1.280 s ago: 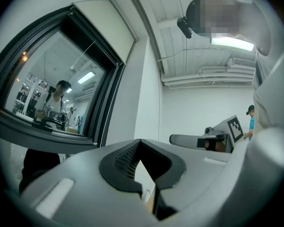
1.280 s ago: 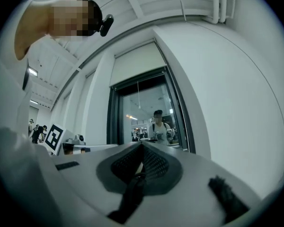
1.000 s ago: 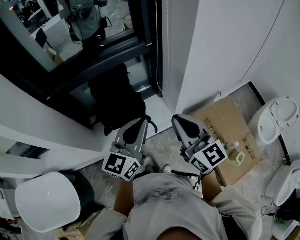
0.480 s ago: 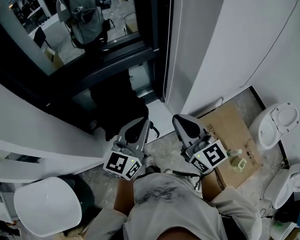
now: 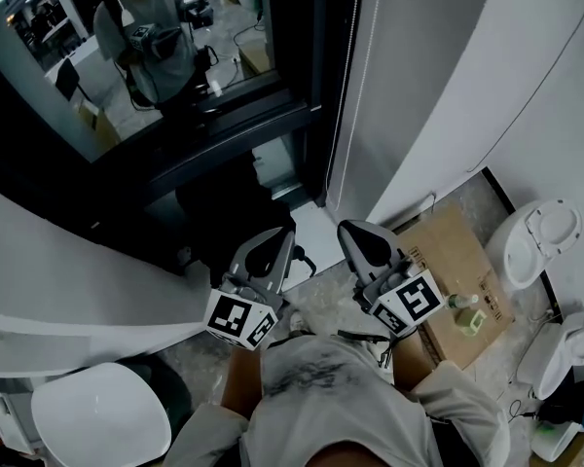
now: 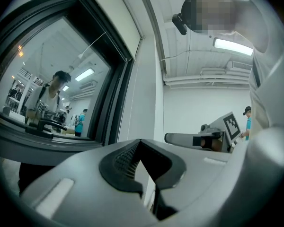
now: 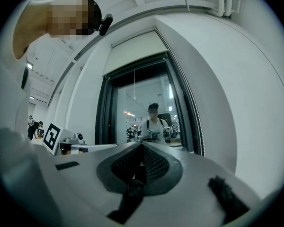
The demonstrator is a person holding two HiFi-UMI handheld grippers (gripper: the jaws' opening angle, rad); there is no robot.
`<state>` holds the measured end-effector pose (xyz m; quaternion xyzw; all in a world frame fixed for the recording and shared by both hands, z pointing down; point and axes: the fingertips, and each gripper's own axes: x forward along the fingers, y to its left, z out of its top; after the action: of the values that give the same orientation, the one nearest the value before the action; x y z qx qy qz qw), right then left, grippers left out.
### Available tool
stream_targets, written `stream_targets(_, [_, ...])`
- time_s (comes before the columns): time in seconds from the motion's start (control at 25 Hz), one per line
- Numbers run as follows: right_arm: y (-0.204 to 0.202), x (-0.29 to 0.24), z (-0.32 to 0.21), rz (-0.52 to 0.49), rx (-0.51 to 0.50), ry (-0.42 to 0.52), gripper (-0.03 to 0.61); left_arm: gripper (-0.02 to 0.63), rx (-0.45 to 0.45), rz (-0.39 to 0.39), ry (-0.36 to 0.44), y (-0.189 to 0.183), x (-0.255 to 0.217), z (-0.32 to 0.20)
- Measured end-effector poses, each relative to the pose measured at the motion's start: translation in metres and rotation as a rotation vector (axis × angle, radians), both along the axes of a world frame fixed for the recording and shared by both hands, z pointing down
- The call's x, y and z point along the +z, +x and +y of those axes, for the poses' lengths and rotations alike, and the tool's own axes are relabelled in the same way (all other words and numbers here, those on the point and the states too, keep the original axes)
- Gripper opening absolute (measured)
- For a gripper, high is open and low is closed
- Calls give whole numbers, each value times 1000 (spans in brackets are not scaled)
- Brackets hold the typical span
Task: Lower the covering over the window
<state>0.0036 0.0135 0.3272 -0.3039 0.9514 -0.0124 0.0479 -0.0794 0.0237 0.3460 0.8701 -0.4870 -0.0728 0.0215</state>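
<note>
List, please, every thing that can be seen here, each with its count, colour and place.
window: one, dark frame, ahead of the person; a person is mirrored in the glass
blind: one, pale, rolled up at the window's top
bead chain: one, pale, hanging at the window's right side
wall: white, right of the window
bag-like thing: one, black, on the floor under the window
cardboard sheet: one, brown, on the floor by the wall
small green thing: one, on the cardboard
toilet: one, white, right of the cardboard
round white thing: one, lower left
left tongs: grey, shut, empty
right tongs: grey, shut, empty
</note>
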Motion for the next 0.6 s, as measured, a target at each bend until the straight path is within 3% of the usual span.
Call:
stream_targets(0.28, [-17,-2,-14,5,50,13,15,3,56,-3,6,-14,-3,-20])
stream_targets(0.6, [-12,-5,-33,22,122,21,15,5,123,-4,24,-5,-8,-50])
